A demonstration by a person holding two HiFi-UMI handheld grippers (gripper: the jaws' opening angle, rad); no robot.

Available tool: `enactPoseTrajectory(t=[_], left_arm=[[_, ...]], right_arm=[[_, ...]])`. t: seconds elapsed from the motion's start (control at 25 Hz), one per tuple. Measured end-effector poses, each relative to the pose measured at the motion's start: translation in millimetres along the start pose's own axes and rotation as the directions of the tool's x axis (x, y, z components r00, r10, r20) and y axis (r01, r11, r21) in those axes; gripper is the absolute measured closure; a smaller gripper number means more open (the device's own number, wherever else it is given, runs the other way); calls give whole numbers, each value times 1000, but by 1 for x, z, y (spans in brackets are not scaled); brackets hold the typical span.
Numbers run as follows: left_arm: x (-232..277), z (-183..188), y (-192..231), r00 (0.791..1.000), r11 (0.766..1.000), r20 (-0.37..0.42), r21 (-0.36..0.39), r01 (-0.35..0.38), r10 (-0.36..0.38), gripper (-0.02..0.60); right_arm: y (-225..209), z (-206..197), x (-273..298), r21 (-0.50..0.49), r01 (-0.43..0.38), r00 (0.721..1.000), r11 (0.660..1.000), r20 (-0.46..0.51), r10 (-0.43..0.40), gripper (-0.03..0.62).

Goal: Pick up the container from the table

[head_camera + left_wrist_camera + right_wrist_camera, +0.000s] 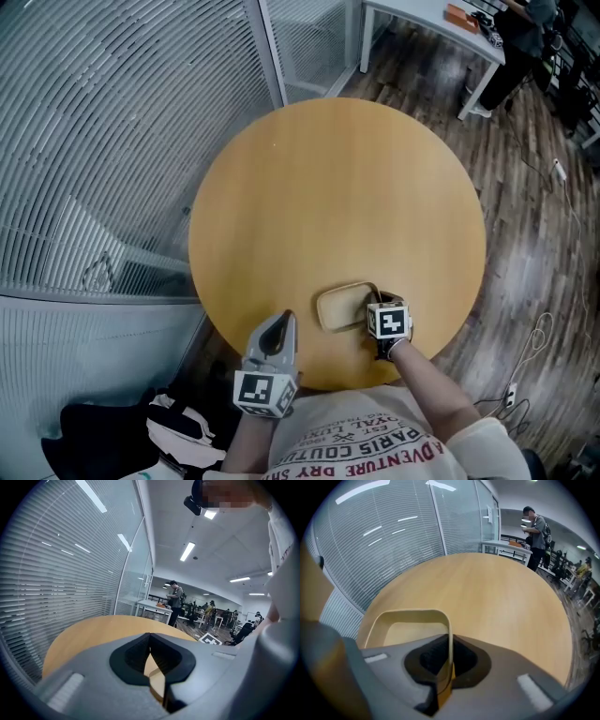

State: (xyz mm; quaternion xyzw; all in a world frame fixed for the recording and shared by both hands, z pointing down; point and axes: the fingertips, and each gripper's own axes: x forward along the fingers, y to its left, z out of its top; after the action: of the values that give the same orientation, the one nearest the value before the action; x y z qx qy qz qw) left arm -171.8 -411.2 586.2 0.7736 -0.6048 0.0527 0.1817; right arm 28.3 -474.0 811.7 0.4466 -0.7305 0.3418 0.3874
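Note:
A shallow tan container (343, 307) with rounded corners lies on the round wooden table (337, 206) near its front edge. In the right gripper view its thin rim (440, 620) runs straight between the jaws, and the dark pads press on it from both sides. My right gripper (375, 323) is shut on the container's right-hand wall and points steeply down. My left gripper (281, 328) hovers at the table's front edge, left of the container and apart from it. Its jaws meet with nothing between them (150, 660).
Glass walls with slatted blinds (112, 141) stand at the left and back. A white table (441, 28) stands on the wood floor at the far right. A person (534, 529) stands by it. Dark and white clothes (141, 436) lie on the floor, lower left.

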Motion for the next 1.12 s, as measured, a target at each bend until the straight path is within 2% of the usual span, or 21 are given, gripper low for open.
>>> enactPoseTrajectory(t=[0.28, 0.4, 0.56, 0.68, 0.96, 1.12], left_arm=[[-5, 18, -13, 1000, 1000, 14, 28, 5, -5, 575], [-12, 36, -20, 999, 998, 34, 56, 15, -16, 575], [-22, 56, -22, 998, 997, 66, 77, -1, -4, 575], [-31, 67, -26, 995, 996, 97, 89, -13, 4, 575], [-47, 104, -29, 985, 993, 173, 116, -38, 17, 575], [-57, 130, -43, 976, 985, 217, 165, -46, 9, 575]], right_arm=[[8, 45, -57, -19, -42, 989, 999, 141, 45, 588], [17, 75, -95, -62, -41, 968, 997, 243, 55, 588], [31, 108, -145, -100, -37, 927, 994, 369, 72, 588], [37, 127, -182, -112, -23, 878, 993, 472, 73, 588], [50, 166, -266, -147, 27, 742, 989, 666, 79, 588], [48, 177, -312, -163, 53, 644, 985, 760, 91, 589]])
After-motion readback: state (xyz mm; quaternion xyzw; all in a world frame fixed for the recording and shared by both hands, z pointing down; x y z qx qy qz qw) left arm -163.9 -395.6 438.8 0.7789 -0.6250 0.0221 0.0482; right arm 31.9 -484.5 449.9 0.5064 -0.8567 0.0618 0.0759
